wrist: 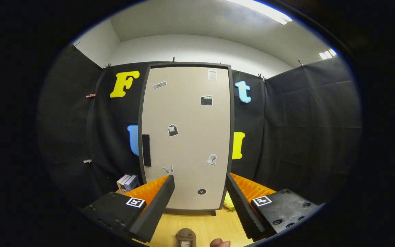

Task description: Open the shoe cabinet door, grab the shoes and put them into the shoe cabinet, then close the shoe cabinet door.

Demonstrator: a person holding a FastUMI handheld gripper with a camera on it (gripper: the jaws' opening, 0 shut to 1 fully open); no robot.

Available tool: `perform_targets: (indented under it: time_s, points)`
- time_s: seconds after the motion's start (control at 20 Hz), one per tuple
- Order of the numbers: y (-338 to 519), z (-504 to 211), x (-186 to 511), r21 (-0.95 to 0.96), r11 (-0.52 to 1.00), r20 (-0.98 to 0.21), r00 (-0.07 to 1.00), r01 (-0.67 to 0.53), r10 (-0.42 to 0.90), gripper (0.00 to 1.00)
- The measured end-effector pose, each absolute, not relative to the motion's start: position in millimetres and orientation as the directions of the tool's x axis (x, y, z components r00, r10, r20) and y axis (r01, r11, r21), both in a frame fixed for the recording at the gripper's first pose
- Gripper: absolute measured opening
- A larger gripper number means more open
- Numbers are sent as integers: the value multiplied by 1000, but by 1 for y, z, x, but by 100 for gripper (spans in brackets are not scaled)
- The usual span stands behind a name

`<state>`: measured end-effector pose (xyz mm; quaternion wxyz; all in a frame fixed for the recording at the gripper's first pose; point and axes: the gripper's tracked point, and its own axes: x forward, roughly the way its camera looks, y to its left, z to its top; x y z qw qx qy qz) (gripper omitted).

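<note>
Cabinet (pixel 187 137): upright, straight ahead beyond your fingers, on the far part of the table (pixel 204 224). Door shut, flush in its dark frame.

Handle (pixel 146 150): dark vertical bar at the door's left edge, about mid-height. The hinge is probably on the right, so you pull from the left.

Shoe (pixel 186 237): brown, near, low between your fingers; partly cut off. A second shoe cannot be made out.

Gripper (pixel 200 190): fingers spread wide, holding nothing, aimed at the lower door.

Step in hand, as judged: opening the door. Raise and shift left, set one finger behind the bar, pull in an arc toward you.

Books (pixel 128 183): left of the cabinet foot, near the door's swing; keep off them.

Yellow-green thing (pixel 229 204): at the right foot, unclear.

Room: bare table between shoe and cabinet; cloth walls close on both sides.
</note>
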<state>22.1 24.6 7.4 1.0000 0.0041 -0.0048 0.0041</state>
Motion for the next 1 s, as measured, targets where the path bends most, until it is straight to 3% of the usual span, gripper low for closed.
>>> perform_targets:
  time_s: [0.5, 1.0]
  points:
    - [128, 9, 93, -7, 991, 14, 991, -133, 133, 98]
    - [193, -23, 203, 2, 986, -28, 985, -169, 169, 98]
